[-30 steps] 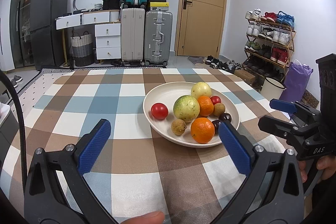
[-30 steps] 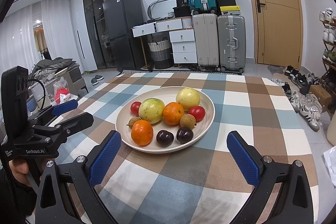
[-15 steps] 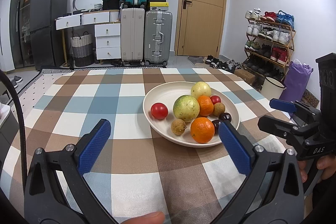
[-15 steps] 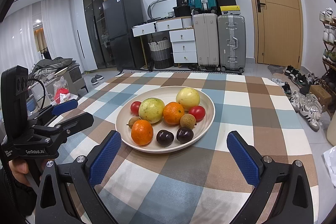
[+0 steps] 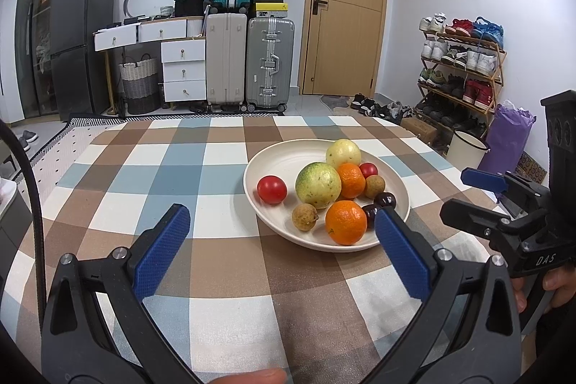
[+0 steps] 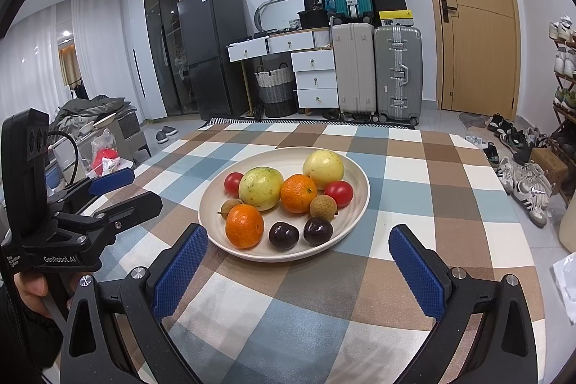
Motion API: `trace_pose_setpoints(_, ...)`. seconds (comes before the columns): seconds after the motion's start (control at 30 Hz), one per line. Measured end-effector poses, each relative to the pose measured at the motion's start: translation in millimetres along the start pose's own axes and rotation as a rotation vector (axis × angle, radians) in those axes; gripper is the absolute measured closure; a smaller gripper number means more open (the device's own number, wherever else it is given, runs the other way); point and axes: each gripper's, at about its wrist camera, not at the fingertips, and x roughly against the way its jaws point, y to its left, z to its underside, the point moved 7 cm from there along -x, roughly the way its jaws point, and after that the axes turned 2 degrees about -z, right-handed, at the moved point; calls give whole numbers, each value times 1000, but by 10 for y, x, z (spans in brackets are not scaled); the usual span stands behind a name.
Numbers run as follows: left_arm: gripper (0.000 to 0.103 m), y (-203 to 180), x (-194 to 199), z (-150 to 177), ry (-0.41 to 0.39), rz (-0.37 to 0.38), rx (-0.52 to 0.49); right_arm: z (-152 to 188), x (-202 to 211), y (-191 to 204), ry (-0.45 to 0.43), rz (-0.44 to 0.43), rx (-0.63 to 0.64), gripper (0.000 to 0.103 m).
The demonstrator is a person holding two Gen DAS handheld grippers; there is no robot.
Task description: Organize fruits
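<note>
Nearest, both the left gripper (image 5: 282, 229) and the right gripper (image 6: 298, 251) hang spread wide over the checked tablecloth (image 6: 306, 330), each gripping nothing, just short of the plate (image 6: 360, 175). Beyond them every fruit already lies on that plate: oranges (image 6: 244, 225), tomatoes (image 6: 339, 192), two pale round fruits (image 6: 260, 188), small brown ones and dark ones. That fits either sorting about to start or fruit already gathered, so no next move is settled.

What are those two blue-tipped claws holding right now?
Nothing. The left gripper and right gripper are both open, short of the plate of fruit.
</note>
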Motion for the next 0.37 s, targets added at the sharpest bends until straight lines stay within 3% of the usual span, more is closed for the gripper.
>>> trace_pose_setpoints(0.37, 0, -5, -1, -1, -1, 0, -2, 41, 24, 4, 4, 4, 18, 1)
